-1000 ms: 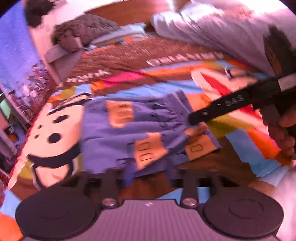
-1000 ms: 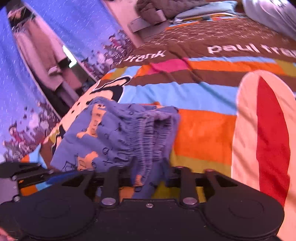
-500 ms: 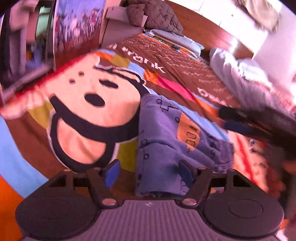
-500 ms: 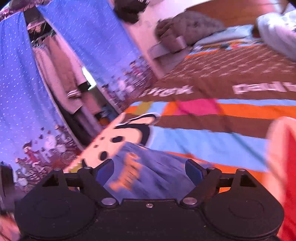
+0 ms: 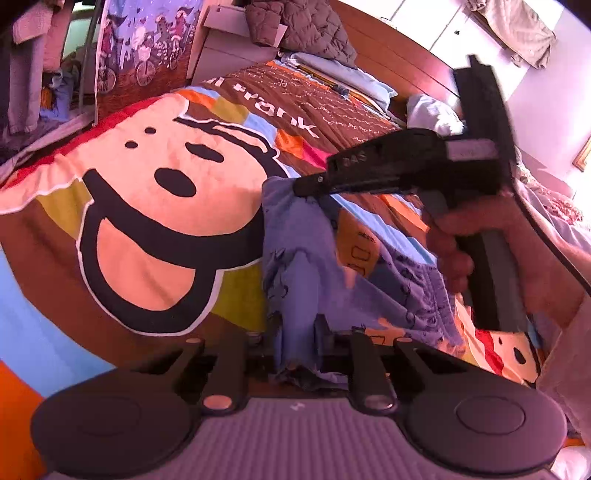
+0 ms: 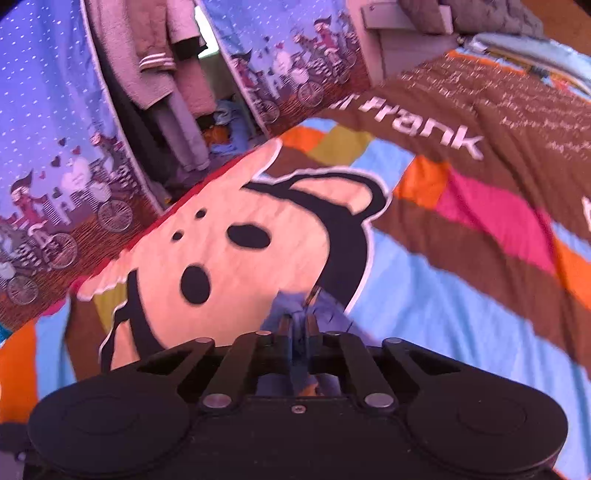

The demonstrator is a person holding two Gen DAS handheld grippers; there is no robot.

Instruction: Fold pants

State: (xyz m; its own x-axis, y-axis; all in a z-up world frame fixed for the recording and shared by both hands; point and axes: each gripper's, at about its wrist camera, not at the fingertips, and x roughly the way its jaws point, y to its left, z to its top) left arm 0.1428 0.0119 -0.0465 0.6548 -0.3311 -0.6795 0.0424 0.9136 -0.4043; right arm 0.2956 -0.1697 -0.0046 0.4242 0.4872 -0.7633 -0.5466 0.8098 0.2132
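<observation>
The bedspread carries a large cartoon face on its left half and brown, pink and orange stripes on its right half. A curtain printed with cyclists hangs at far left, with clothes hanging in the gap beside it.

The pants are blue with orange patches. They lie right of the cartoon face, partly lifted off the bedspread. The rest of the cloth drapes to the right, down onto the bedspread.

The left gripper is clenched on a near edge of the pants. A strip of blue cloth passes between its closed fingers and hangs out on the near side.

The right gripper is clenched on a far corner of the pants and holds that corner raised above the bedspread. In the right wrist view, the right gripper shows its fingers pressed together on a thin fold of blue cloth. The person's hand wraps the right gripper's handle at right.

A pillow and a quilted jacket lie at the far end of the bed.
</observation>
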